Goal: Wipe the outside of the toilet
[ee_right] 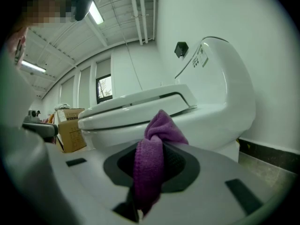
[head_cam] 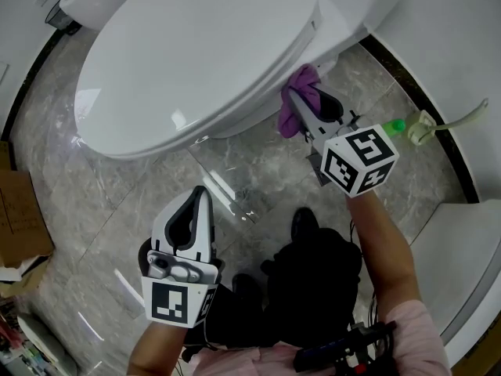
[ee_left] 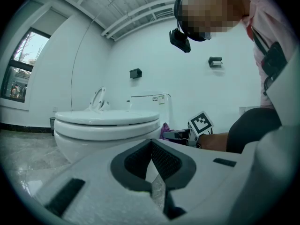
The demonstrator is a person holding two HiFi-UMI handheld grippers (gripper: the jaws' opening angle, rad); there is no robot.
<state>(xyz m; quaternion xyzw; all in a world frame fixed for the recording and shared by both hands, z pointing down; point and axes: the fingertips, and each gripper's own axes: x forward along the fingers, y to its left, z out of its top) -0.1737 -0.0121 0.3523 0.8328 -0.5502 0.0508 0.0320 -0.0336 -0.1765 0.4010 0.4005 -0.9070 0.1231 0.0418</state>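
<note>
jaws of right gripper (ee_right: pixel 157 142) on cloth (ee_right: pixel 149 172), tips hidden

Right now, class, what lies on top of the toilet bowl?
The closed white lid covers the toilet bowl; nothing rests on the lid, and the bowl's inside is hidden.

We're in a toilet room — a white toilet (head_cam: pixel 196 61) with its lid shut stands on a grey marbled tile floor (head_cam: pixel 266 171), white walls (ee_left: pixel 187 46) with a dark skirting (ee_right: pixel 269 153) all round, a bare ceiling (ee_right: pixel 122 27) with strip lights (ee_right: pixel 96 13) overhead.
</note>
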